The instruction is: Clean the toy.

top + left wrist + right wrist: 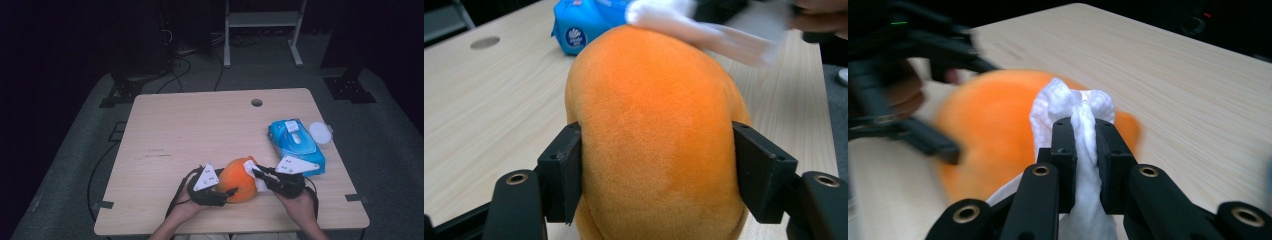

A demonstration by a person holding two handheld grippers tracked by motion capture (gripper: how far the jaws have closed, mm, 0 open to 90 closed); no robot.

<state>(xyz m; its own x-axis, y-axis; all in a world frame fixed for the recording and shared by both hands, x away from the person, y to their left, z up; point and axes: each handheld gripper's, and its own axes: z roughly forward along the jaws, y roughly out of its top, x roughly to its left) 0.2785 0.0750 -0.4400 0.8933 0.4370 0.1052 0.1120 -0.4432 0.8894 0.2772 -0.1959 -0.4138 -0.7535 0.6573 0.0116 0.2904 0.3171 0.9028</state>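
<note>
An orange plush toy point(239, 181) rests on the wooden table point(200, 130) near its front edge. My left gripper point(226, 195) holds it from the left; in the left gripper view both pads press into the sides of the plush point(659, 115). My right gripper point(259, 174) comes in from the right, shut on a bunched white wipe point(1070, 102). The wipe point(684, 22) lies against the top of the plush point(993, 120), on the side away from the left gripper.
A blue pack of wet wipes point(296, 145) lies on the table's right side, just behind the right gripper. A round white lid point(320, 133) sits at the right edge. A cable hole point(256, 102) marks the far middle. Bare tabletop stretches to the left and back.
</note>
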